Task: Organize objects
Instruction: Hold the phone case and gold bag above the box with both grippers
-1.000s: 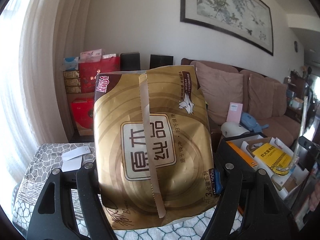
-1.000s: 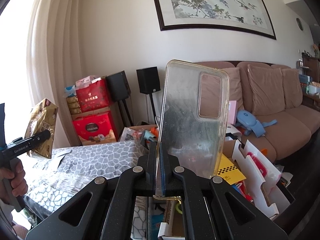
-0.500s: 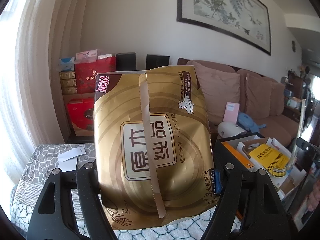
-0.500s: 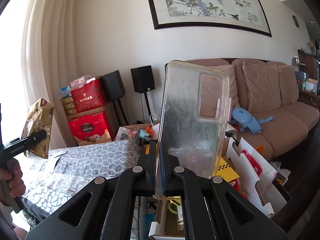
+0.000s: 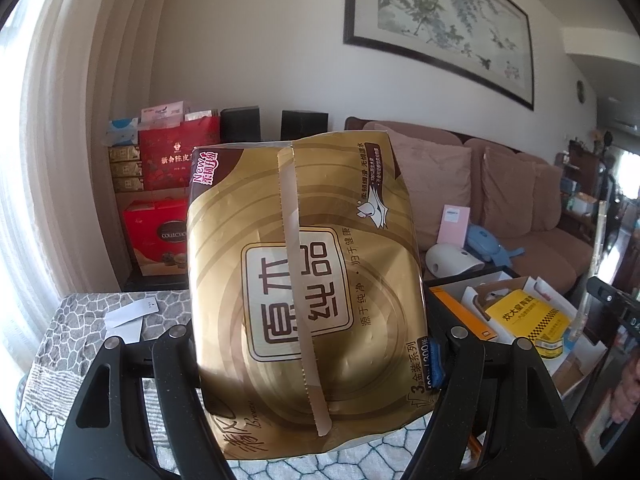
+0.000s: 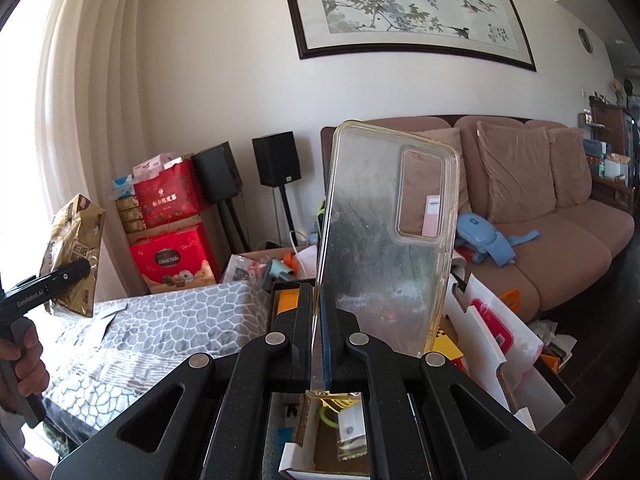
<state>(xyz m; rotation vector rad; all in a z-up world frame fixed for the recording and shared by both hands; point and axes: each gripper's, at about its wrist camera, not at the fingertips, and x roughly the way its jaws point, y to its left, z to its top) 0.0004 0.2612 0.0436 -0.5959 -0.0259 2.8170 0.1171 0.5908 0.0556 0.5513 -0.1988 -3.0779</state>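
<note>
A gold tissue pack (image 5: 308, 288) with brown print fills the left wrist view, held upright above the table. My left gripper (image 5: 316, 340) is shut on it, one black finger against each side. In the right wrist view the same tissue pack (image 6: 74, 256) and left gripper (image 6: 64, 280) show at the far left, with a hand (image 6: 20, 356) on the handle. My right gripper (image 6: 322, 320) is shut on the lower edge of a clear phone case (image 6: 384, 240), which stands upright in the air. The left wrist view shows that phone case (image 5: 596, 260) edge-on at the far right.
A table under a grey pebble-pattern cloth (image 6: 172, 320) lies below, with white cards (image 5: 128, 316) on it. Beside it is an open box (image 5: 520, 312) crammed with packets. Behind are a brown sofa (image 6: 560, 220), red gift boxes (image 6: 172, 256) and black speakers (image 6: 276, 158).
Both views have drifted only slightly against the room. Each gripper keeps the same hold on its object.
</note>
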